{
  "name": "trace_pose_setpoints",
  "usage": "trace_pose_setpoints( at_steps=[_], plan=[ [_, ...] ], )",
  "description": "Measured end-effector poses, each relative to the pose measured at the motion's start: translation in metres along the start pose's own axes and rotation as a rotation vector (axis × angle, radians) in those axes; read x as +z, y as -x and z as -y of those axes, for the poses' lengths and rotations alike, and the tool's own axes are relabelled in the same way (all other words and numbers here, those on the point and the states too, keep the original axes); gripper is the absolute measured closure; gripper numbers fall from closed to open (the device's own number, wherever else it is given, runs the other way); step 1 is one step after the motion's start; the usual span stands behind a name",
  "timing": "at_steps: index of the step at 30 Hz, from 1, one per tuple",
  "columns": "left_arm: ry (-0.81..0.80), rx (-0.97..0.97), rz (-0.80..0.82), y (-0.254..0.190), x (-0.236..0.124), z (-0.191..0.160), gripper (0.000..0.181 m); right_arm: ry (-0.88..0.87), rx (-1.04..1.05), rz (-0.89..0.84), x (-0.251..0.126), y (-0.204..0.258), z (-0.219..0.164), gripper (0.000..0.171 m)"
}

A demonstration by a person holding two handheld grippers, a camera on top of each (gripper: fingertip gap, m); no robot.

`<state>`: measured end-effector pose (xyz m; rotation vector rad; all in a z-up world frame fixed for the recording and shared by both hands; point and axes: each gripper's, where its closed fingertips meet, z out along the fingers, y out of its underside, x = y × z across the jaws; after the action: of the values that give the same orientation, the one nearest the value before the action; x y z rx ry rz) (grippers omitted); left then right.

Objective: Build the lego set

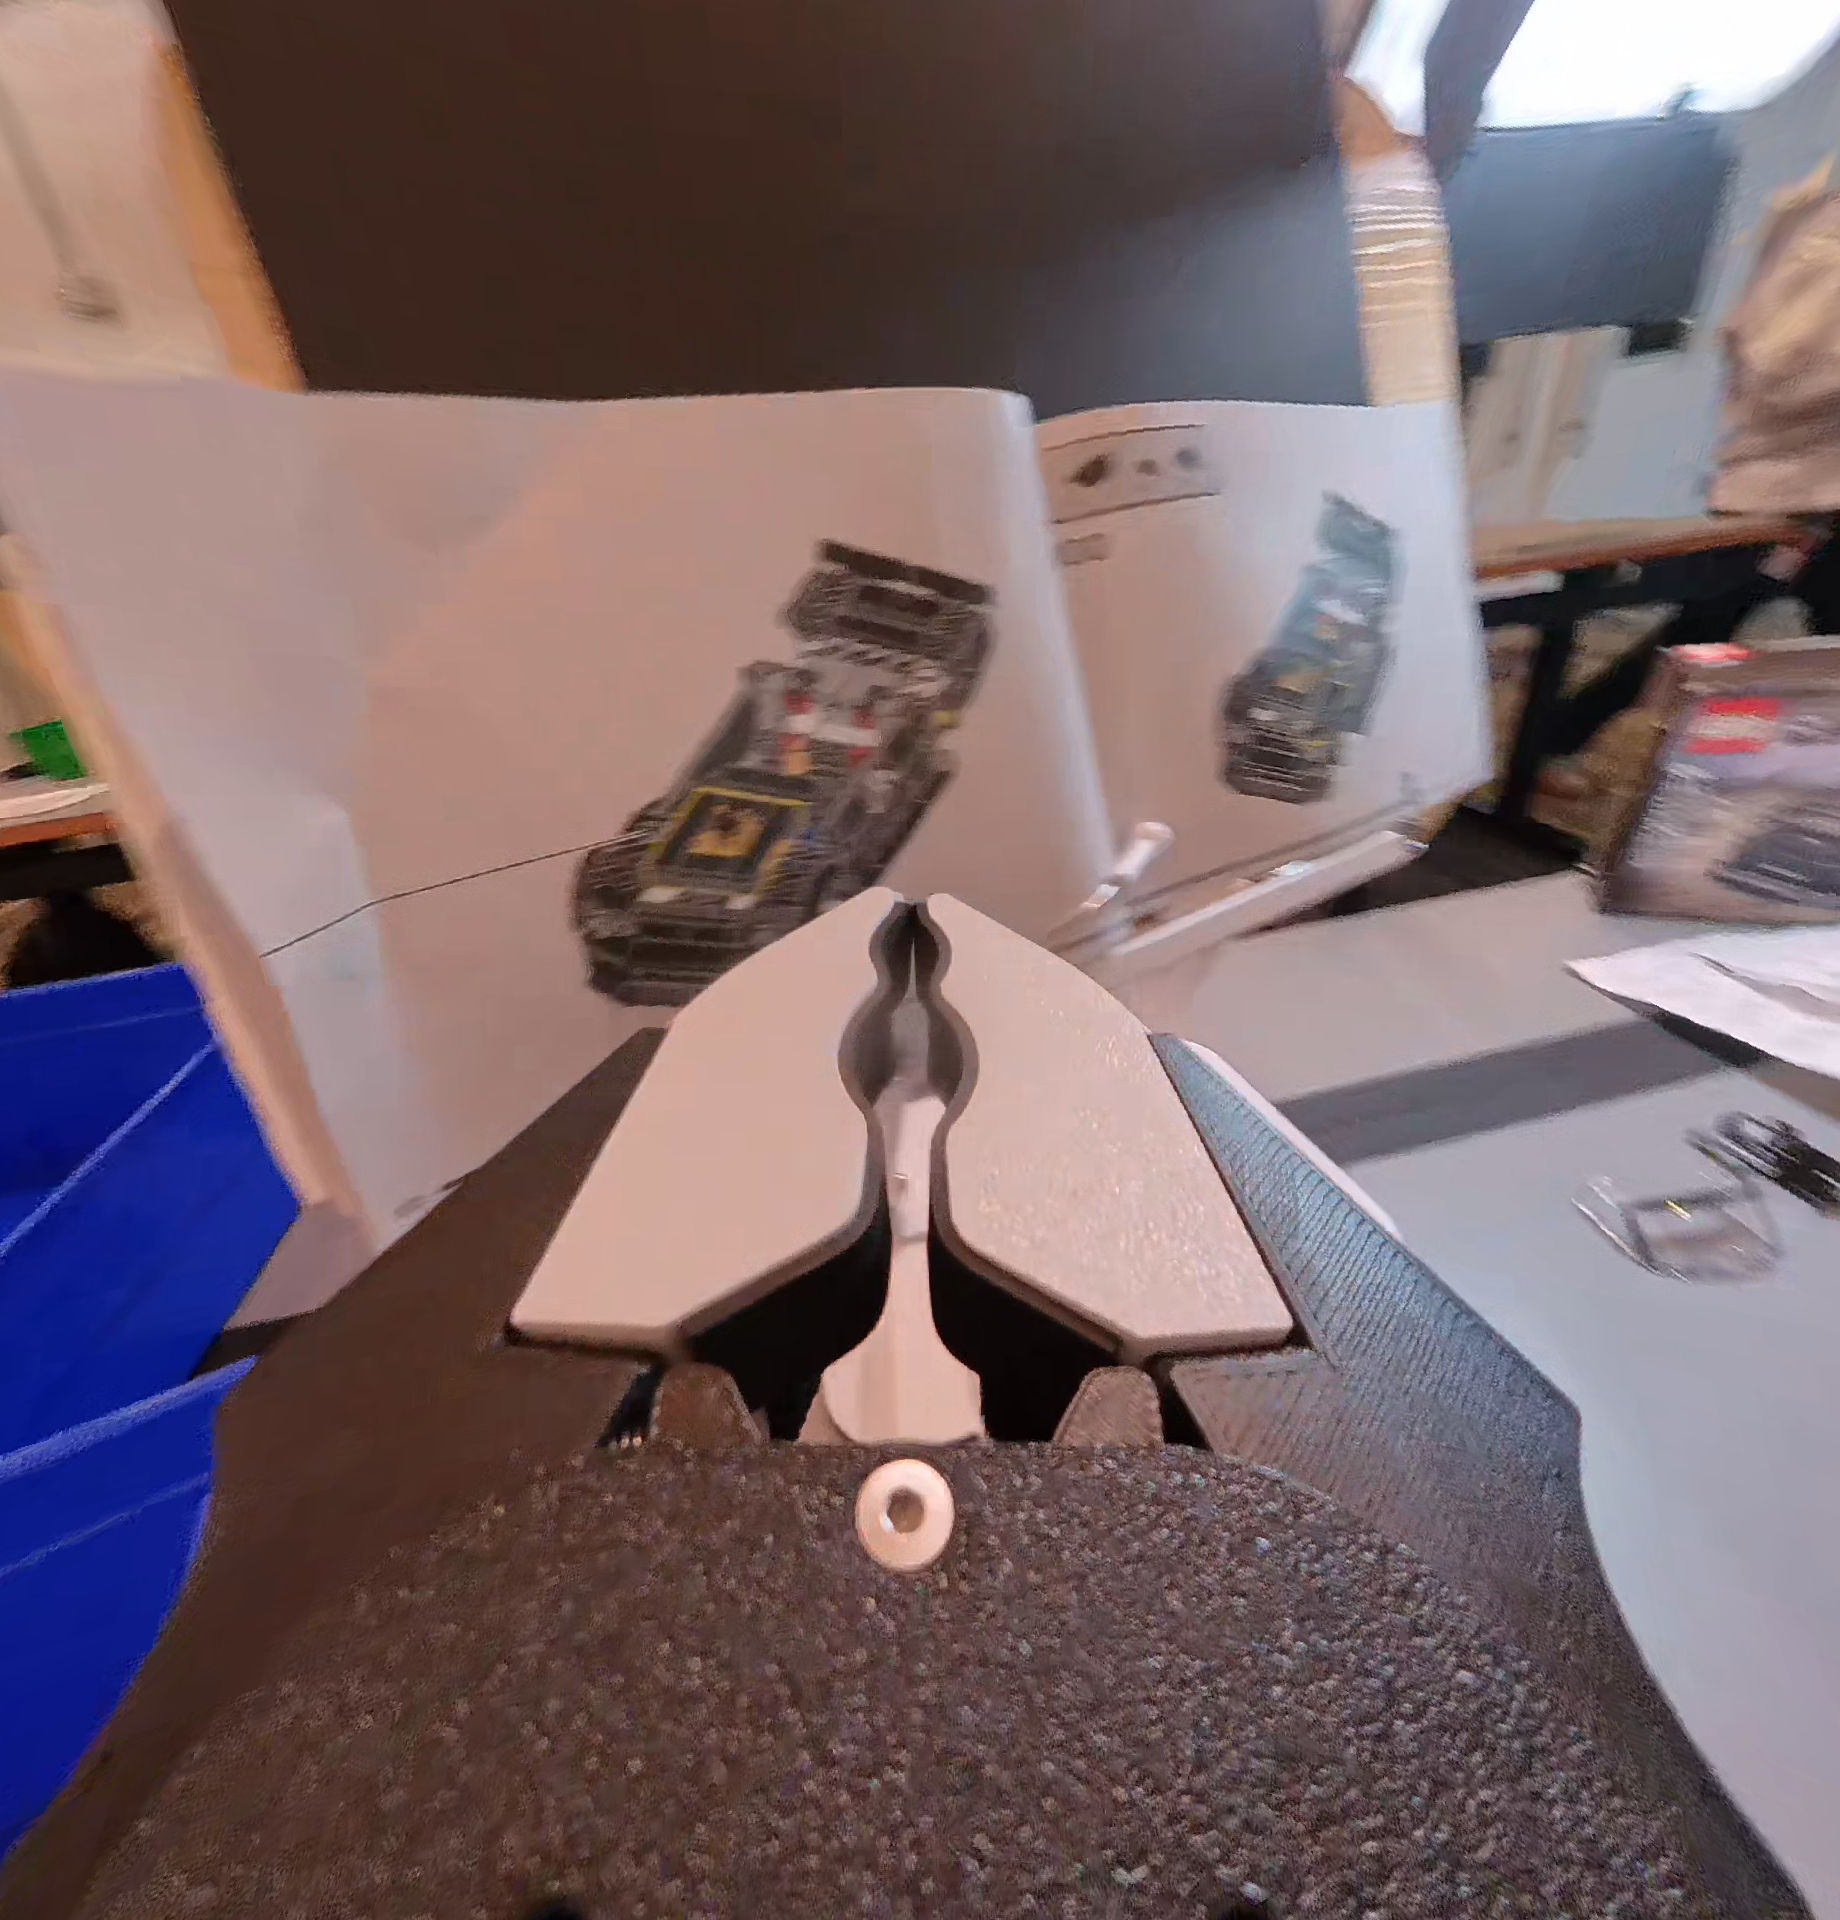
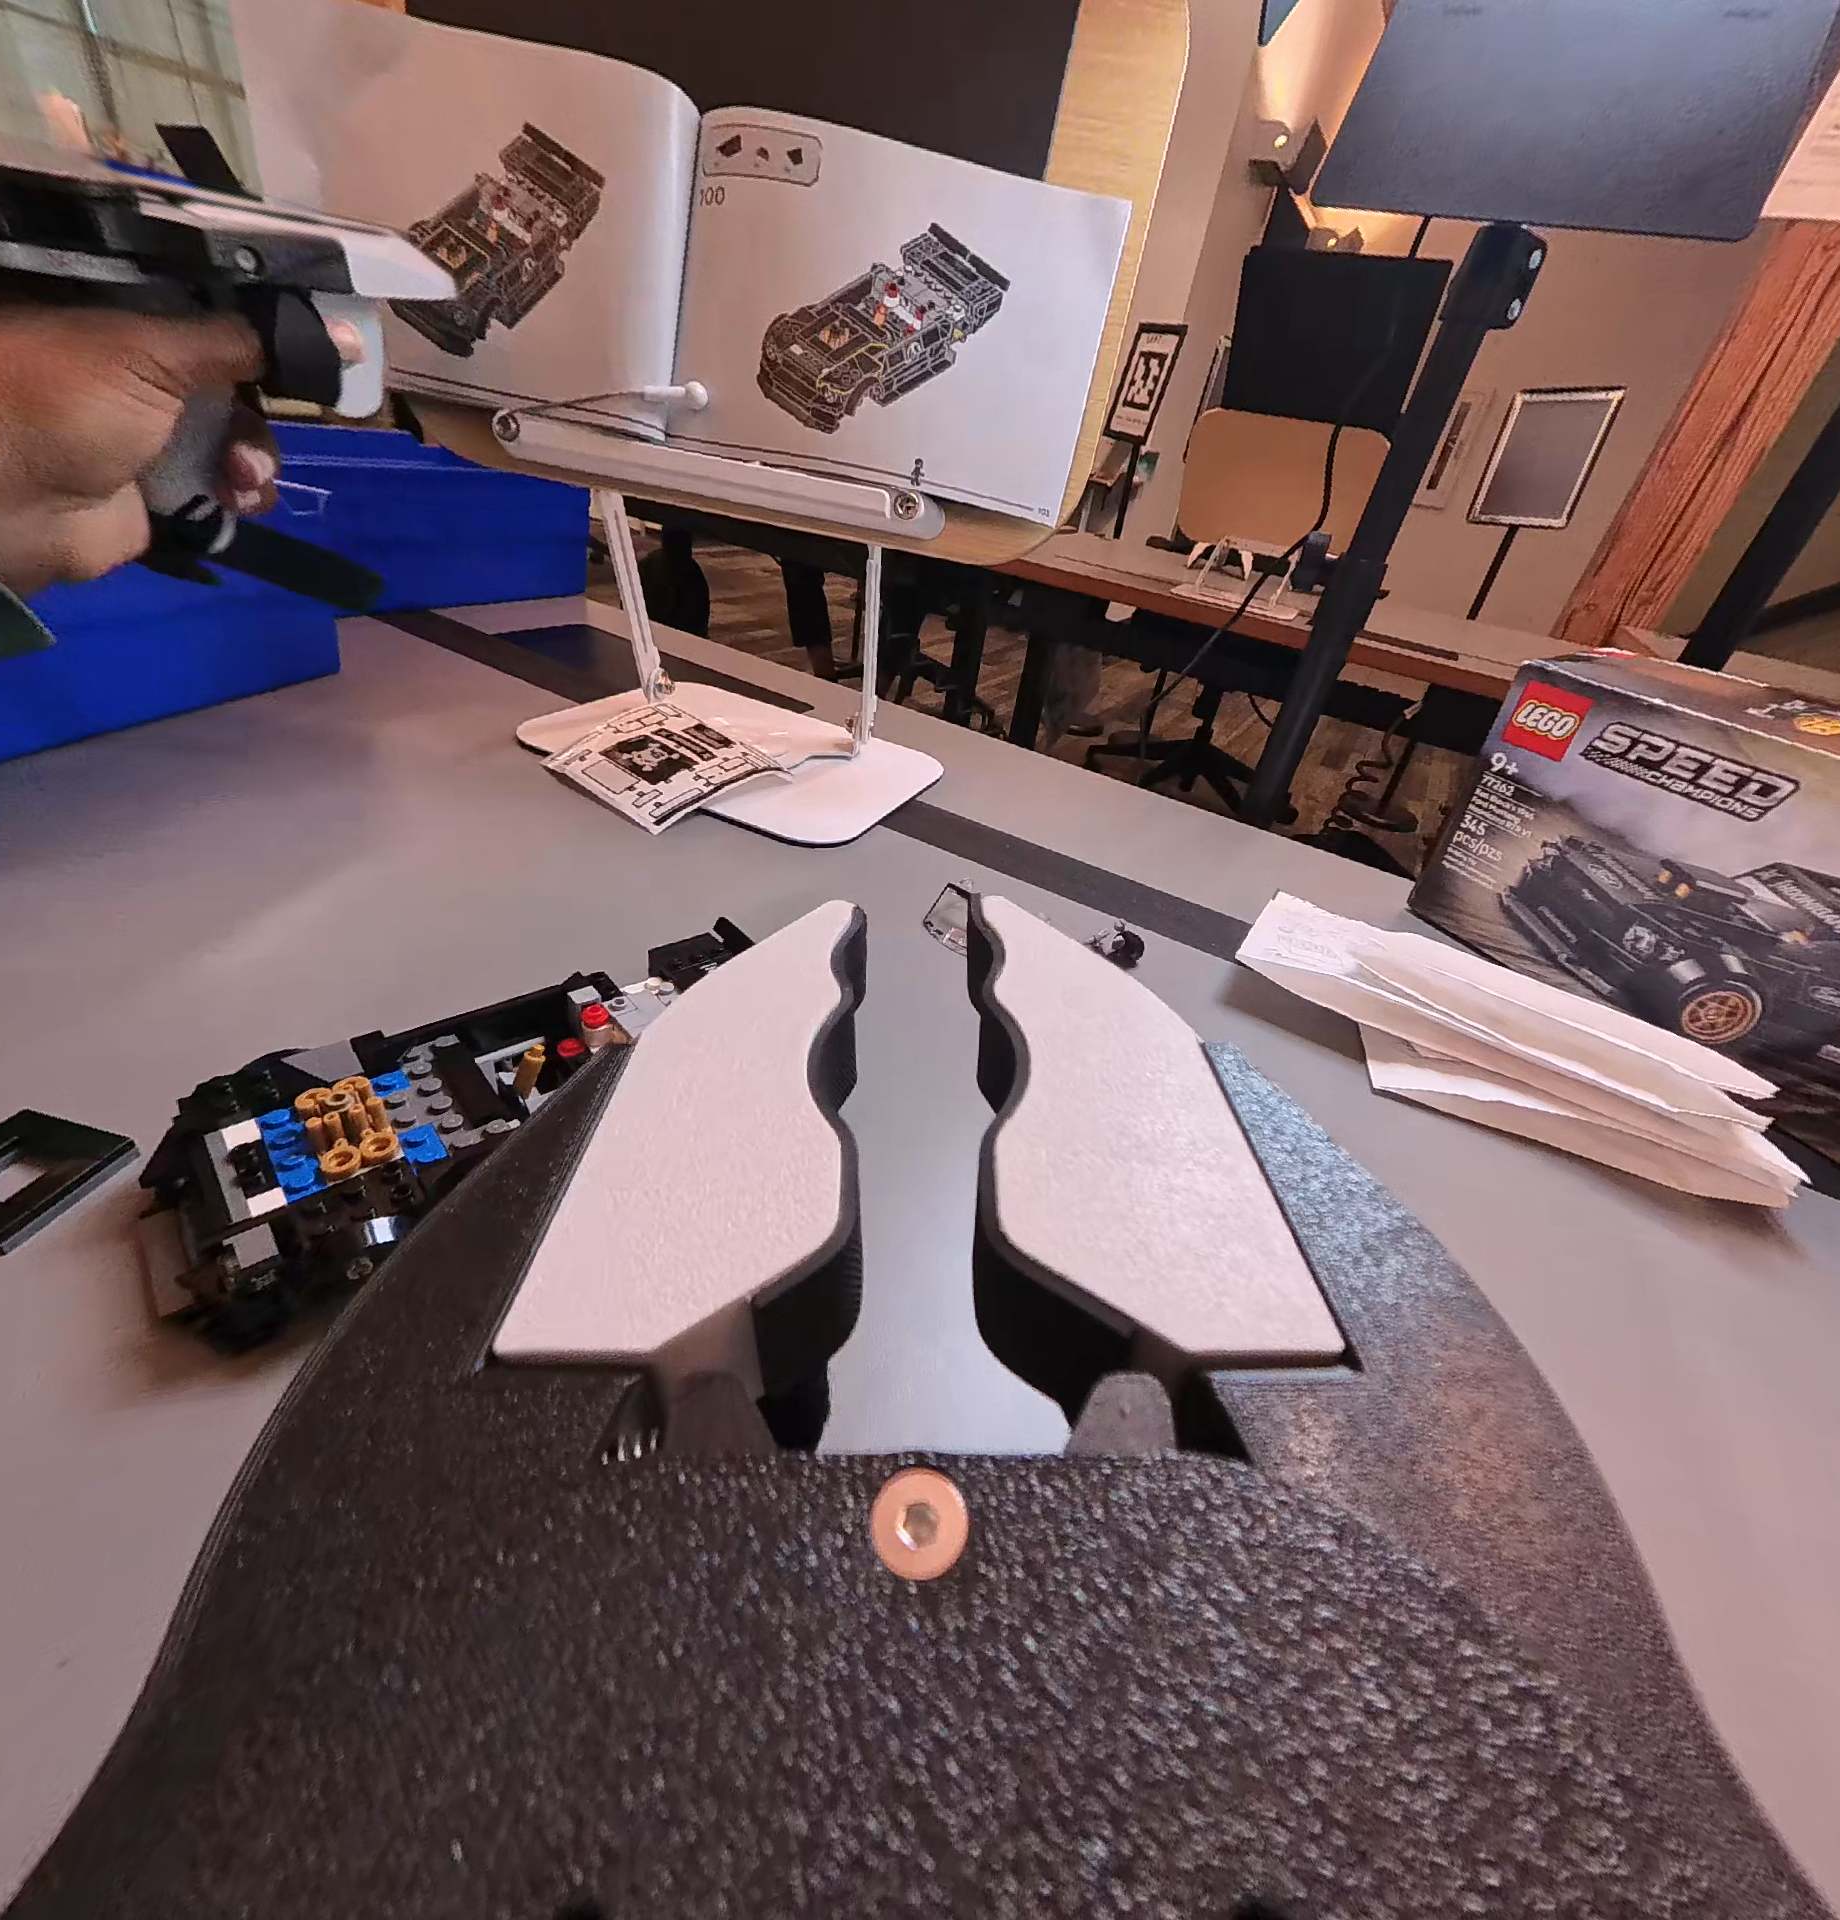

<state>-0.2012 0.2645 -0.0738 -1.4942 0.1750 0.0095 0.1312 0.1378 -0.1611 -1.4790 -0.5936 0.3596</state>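
Left wrist view: the left gripper [image 1: 911, 914], grey textured fingers pressed together on nothing visible, faced the open white paper instruction booklet [image 1: 604, 665].

Right wrist view: the right gripper [image 2: 916, 914] had its fingers spread and empty. The half-built black, blue and gold studded brick car [image 2: 376, 1143] lay on the smooth grey table [image 2: 272, 883], just left of the fingers, its long axis running left-near to right-far; the right gripper was judged nearer.

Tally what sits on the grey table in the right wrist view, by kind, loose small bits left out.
Part-built car: 1
Black frame piece: 1
Set box: 1
Booklet stand: 1
Open booklet on the stand: 1
Sticker sheet: 1
Stack of white paper bags: 1
Blue bins: at least 2
Total: at least 9
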Motion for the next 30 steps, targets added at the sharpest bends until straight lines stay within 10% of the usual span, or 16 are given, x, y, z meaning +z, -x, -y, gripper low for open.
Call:
trace_pose_setpoints(
  at_steps=[11,18,30],
  plan=[
    [0.608,0.334,-1.089,-0.185,-0.141,-0.068,0.156,0.014,-0.059,0.023,-0.001,0.008,-0.002,0.153],
    [0.872,0.423,-1.147,-0.204,-0.236,-0.158,0.123,0.023,-0.076,0.028,-0.003,0.010,-0.004,0.153],
    [0.865,0.365,-1.083,-0.207,-0.238,-0.170,0.142,0.061,-0.093,0.056,-0.001,0.016,-0.012,0.153]
  ],
)
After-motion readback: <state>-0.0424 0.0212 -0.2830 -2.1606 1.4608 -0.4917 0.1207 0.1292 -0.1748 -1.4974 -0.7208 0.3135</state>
